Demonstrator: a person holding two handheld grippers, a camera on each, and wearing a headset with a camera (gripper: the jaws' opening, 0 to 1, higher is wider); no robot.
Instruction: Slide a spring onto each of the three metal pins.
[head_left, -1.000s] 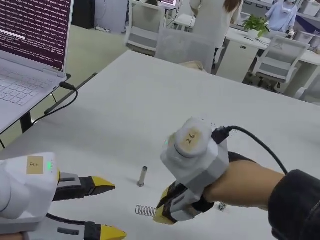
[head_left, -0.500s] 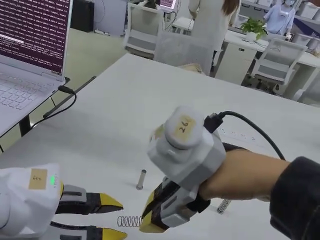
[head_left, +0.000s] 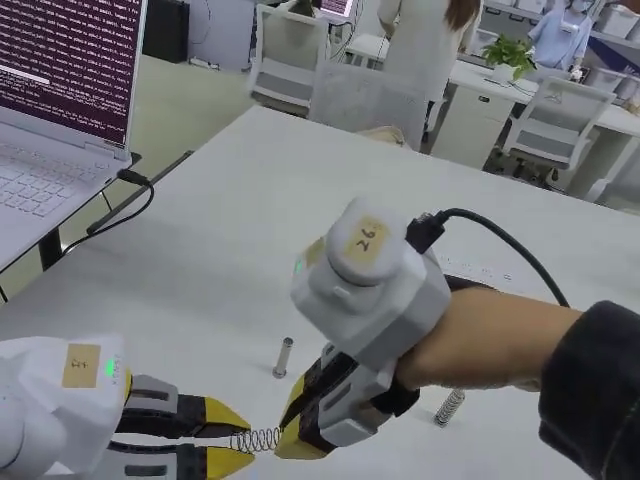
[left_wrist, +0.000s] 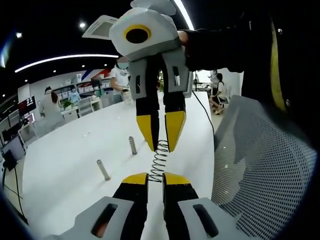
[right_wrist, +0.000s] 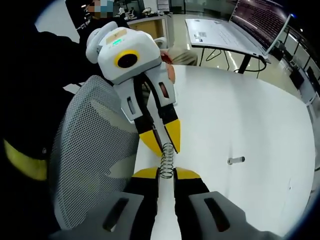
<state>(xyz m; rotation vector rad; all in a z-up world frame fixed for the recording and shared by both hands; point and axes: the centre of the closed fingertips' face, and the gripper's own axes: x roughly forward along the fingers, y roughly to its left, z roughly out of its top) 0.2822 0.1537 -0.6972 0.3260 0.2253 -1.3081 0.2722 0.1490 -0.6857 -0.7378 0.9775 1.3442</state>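
Observation:
A small coil spring (head_left: 255, 438) hangs level between my two grippers just above the white table (head_left: 300, 200). My right gripper (head_left: 290, 440) is shut on one end of the spring (right_wrist: 167, 159). My left gripper (head_left: 228, 437) has its yellow fingertips closed around the other end of the spring (left_wrist: 159, 161). Each gripper faces the other: the right gripper (left_wrist: 160, 144) comes in from the top of the left gripper view, the left gripper (right_wrist: 163, 145) from the top of the right gripper view. A short metal pin (head_left: 283, 357) stands on the table just behind the spring. A second spring (head_left: 449, 407) lies to the right.
An open laptop (head_left: 60, 100) sits at the far left with a black cable (head_left: 120, 200) trailing beside it. A grey mesh chair (right_wrist: 90, 165) is close to the table's near edge. Office chairs (head_left: 545, 120) and people stand beyond the far edge.
The right gripper carried the spring left toward the left gripper. The left gripper's jaws narrowed from wide open onto the spring's free end.

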